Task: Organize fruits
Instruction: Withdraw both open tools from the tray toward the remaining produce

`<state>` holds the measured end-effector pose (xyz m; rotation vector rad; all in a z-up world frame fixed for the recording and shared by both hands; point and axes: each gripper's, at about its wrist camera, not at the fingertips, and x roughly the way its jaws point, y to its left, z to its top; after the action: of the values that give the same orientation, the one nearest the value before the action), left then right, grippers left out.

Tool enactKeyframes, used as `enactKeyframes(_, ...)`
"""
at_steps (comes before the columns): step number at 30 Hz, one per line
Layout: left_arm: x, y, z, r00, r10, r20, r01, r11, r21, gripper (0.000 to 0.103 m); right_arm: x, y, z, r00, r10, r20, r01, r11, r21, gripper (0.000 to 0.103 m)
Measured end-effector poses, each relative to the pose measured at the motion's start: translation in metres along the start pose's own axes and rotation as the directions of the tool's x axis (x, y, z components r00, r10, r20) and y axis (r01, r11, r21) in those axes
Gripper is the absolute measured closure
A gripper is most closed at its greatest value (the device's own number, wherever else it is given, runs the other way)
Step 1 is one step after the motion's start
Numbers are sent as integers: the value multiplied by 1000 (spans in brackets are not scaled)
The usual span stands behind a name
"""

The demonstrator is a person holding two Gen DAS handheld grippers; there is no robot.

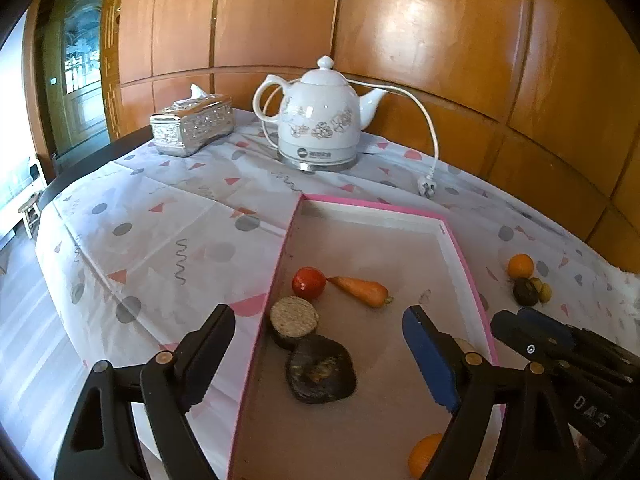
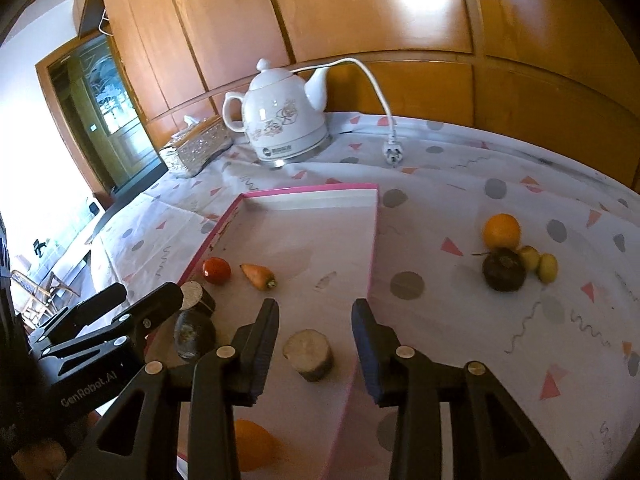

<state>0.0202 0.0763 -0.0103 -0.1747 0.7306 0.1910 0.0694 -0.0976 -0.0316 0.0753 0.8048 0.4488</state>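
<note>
Black left claw (image 1: pixel 320 356) and right claw (image 2: pixel 316 340) both released, level above pink tray (image 2: pixel 308 190)

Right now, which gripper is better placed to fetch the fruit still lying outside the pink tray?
The right gripper: it is open by the pink tray edge nearest the orange and dark fruit. The left gripper hangs over the tray's far side.

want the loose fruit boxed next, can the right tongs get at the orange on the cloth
Probably yes: the right tongs are open and empty, and the orange sits on bare cloth outside the box, nothing between; only the dark fruit touches it.
</note>
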Motion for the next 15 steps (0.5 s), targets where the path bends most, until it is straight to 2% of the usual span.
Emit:
enactKeyframes(7, -1, -14, -3, 1000, -14, -6, 14, 999, 46, 17, -9, -21, -7, 999, -33, 8, 33, 998, 56, 65)
enactKeyframes(15, -1, -36, -7, 998, -64, -14, 65, 992, 110, 17, -19, -54, -18, 995, -96, 12, 94, 987, 131, 65)
